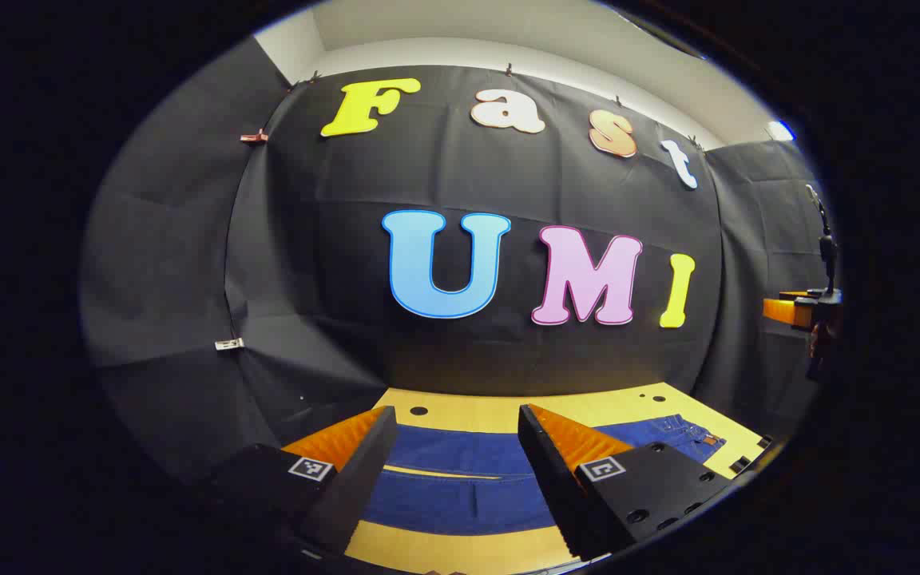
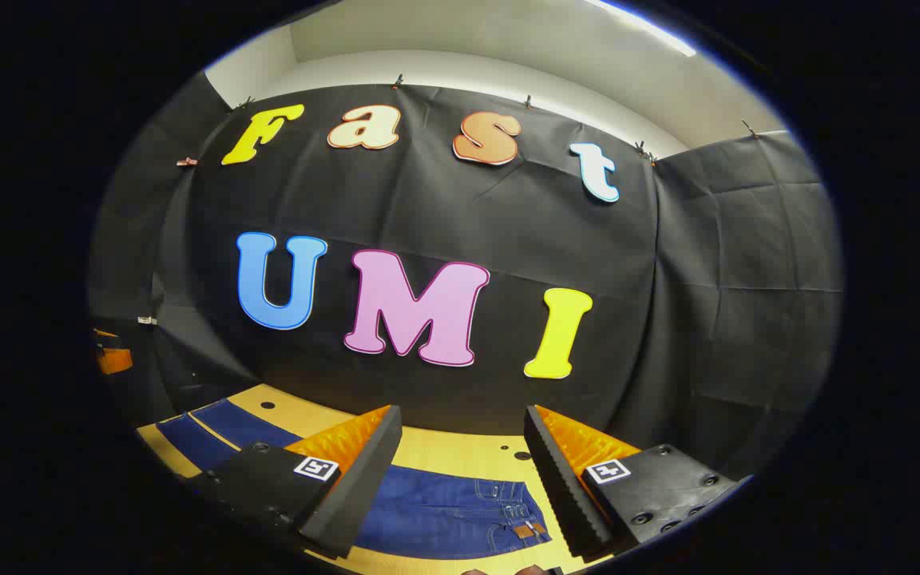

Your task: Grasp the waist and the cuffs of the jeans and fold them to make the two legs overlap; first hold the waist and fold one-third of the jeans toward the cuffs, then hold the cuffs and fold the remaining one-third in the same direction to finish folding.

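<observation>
Both grippers: left gripper (image 1: 452,423) and right gripper (image 2: 462,423) hover with jaws wide, holding nothing.
Jeans (image 1: 460,487): flat on the wooden counter (image 1: 460,551), waist (image 2: 508,511) right, legs left.

I am holding the left gripper (image 1: 456,431) with its fingers spread wide at the bottom of the left gripper view, gripping nothing. The right gripper (image 2: 464,431) is likewise gaping empty, low in the right gripper view.
</observation>
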A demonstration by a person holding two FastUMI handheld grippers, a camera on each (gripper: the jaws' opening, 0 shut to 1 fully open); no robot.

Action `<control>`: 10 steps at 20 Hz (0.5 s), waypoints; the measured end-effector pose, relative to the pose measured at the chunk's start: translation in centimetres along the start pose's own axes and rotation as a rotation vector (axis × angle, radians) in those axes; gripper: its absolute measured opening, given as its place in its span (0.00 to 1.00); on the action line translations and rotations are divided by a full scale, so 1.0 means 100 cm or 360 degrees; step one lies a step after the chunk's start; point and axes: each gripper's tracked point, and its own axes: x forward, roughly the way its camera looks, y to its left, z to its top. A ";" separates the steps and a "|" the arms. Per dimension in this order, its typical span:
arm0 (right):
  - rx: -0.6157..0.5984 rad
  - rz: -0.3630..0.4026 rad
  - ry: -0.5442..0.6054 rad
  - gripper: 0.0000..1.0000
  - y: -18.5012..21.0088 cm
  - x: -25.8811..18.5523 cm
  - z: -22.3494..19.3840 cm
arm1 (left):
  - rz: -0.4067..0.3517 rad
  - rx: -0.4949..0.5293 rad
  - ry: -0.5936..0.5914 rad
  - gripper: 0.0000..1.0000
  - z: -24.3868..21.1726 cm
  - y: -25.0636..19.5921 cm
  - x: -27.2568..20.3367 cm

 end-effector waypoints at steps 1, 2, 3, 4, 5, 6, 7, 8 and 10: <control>0.0004 -0.0005 0.0004 0.94 -0.001 0.000 -0.001 | -0.0008 0.0009 -0.0001 0.96 0.000 0.000 -0.001; 0.0009 -0.0011 0.0010 0.96 -0.001 0.001 -0.002 | -0.0015 0.0010 0.0001 0.96 0.000 0.001 -0.002; 0.0015 -0.0012 0.0015 0.96 -0.002 0.001 -0.003 | -0.0021 0.0012 0.0006 0.96 -0.002 0.001 -0.002; 0.0021 -0.0012 0.0014 0.94 -0.001 0.002 -0.001 | -0.0019 0.0016 0.0012 0.96 -0.002 0.002 -0.001; 0.0030 -0.0011 0.0009 0.96 -0.002 0.001 -0.001 | -0.0024 0.0017 0.0015 0.96 -0.005 0.003 -0.001; 0.0035 -0.0009 0.0000 0.96 -0.001 0.000 0.002 | -0.0033 0.0018 0.0016 0.96 -0.005 0.001 -0.002; 0.0031 -0.0013 -0.0011 0.96 -0.002 0.000 0.004 | -0.0037 0.0025 0.0018 0.96 -0.006 0.002 -0.003; 0.0024 -0.0018 -0.0016 0.96 -0.004 -0.001 0.004 | -0.0038 0.0036 0.0018 0.96 -0.005 0.002 -0.003; 0.0018 -0.0017 -0.0015 0.96 -0.006 -0.001 0.004 | -0.0035 0.0049 0.0017 0.96 -0.006 0.004 -0.005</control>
